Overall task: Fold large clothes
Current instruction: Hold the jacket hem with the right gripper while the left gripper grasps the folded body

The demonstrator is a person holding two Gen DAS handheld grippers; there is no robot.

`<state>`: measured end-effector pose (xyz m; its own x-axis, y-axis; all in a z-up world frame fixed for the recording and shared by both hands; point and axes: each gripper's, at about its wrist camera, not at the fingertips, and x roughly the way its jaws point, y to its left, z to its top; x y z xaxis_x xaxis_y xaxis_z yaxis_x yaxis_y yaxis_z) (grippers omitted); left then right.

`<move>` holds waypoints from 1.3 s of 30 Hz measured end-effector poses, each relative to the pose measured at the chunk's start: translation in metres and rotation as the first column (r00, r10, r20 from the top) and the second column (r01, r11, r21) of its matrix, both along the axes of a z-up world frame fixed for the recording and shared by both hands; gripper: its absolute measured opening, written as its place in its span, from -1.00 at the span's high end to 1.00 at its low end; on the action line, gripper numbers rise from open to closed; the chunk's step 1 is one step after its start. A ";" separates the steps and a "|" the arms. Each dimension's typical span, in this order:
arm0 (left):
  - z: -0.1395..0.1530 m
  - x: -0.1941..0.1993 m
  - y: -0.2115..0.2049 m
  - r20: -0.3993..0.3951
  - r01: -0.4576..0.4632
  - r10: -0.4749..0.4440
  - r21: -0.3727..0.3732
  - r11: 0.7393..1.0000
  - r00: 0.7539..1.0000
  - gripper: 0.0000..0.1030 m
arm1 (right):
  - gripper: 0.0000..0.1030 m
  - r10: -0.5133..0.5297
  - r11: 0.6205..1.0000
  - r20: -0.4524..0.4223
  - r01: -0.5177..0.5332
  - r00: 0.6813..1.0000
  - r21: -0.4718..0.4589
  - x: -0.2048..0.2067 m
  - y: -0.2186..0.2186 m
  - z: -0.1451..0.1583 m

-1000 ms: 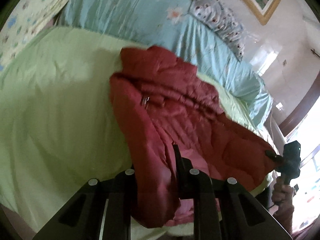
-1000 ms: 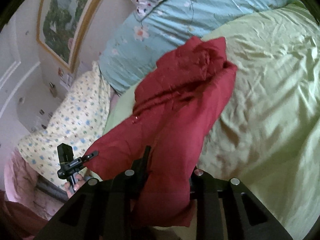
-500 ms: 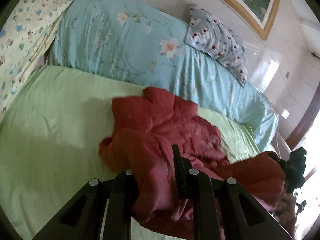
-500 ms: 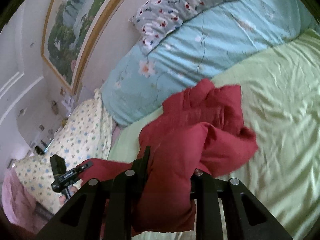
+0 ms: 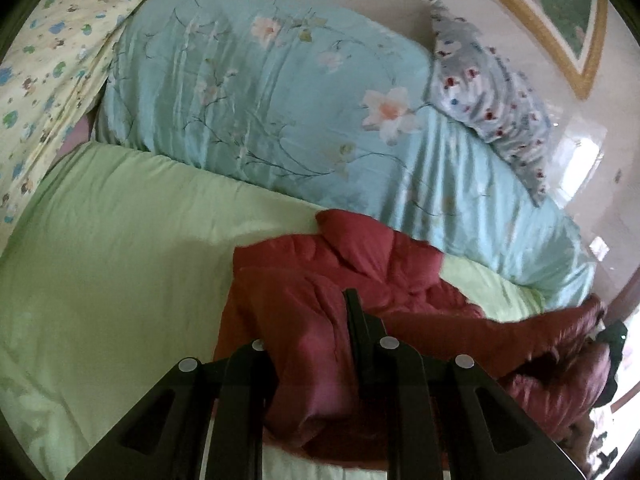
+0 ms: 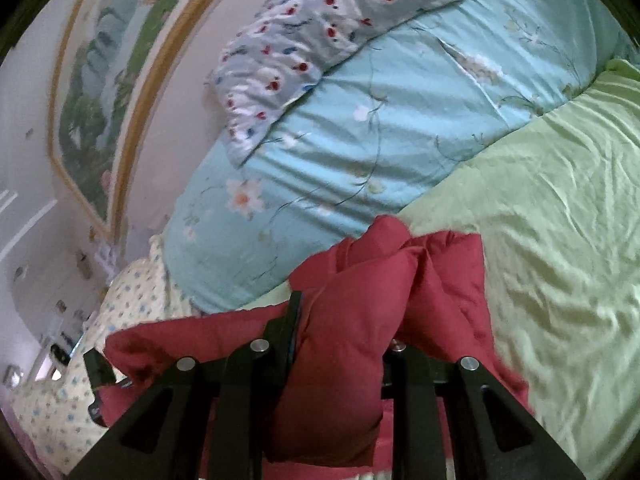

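Item: one dark red padded coat (image 5: 360,280), large, bunched on the pale green bed cover (image 5: 120,260) near the blue floral quilt (image 5: 280,100); its near edge is lifted, strung between my two tongs. Left gripper (image 5: 312,344): jaws narrow, clamped on a thick roll of the coat's fabric. Right gripper (image 6: 344,344): jaws narrow, clamped on a similar padded wad; it also shows at the right edge of the left view, where the coat's far corner ends. Risks, as I judge them: the padding is bulky and slick, so a wad could creep out of either grip if I pull the two ends apart too hard; the far part of the coat lies crumpled on itself, so laying the held edge over it would trap lumps in the fold; uneven height between my hands would skew the edge. Not legible: the fingertips of both tongs, buried in fabric; how much cloth each one really has; sleeves, collar and zip, which I cannot pick out in the heap; the near edge of the bed, cut off below both views. Also present: yellow spotted bedding (image 6: 60,400), grey flowered pillow (image 6: 304,40), framed picture (image 6: 100,100) on the wall.
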<state>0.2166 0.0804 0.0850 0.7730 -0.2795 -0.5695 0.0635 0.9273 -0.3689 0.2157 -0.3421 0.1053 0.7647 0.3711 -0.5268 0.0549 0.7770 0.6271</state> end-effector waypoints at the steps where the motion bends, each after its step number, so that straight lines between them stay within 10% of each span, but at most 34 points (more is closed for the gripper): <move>1: -0.002 0.011 -0.003 -0.006 -0.007 0.008 0.007 1.000 1.000 0.64 | 0.57 -0.011 1.000 -0.005 0.011 1.000 -0.003 0.012 -0.002 -0.007; 19: -0.089 0.211 -0.017 -0.152 -0.078 0.078 0.007 0.997 0.985 0.52 | 0.49 -0.065 0.995 -0.107 0.057 0.992 -0.079 0.122 -0.029 -0.095; 24: -0.084 0.191 -0.002 -0.135 -0.034 0.030 -0.033 0.999 0.990 0.24 | 0.49 -0.045 0.992 -0.128 0.029 0.991 -0.119 0.128 -0.025 -0.106; 28: -0.056 0.135 0.007 -0.013 -0.082 0.082 0.019 0.996 0.997 -0.78 | 0.49 -0.050 0.991 -0.136 0.031 0.989 -0.134 0.129 -0.024 -0.111; 34: -0.050 0.080 -0.035 0.013 0.067 -0.069 0.117 0.991 0.997 -0.78 | 0.47 -0.069 0.981 -0.136 0.042 0.988 -0.188 0.131 -0.016 -0.111; 39: -0.083 0.064 -0.112 -0.045 0.171 -0.165 0.316 0.933 0.985 -0.77 | 0.43 -0.073 0.970 -0.127 0.041 0.989 -0.238 0.131 -0.008 -0.103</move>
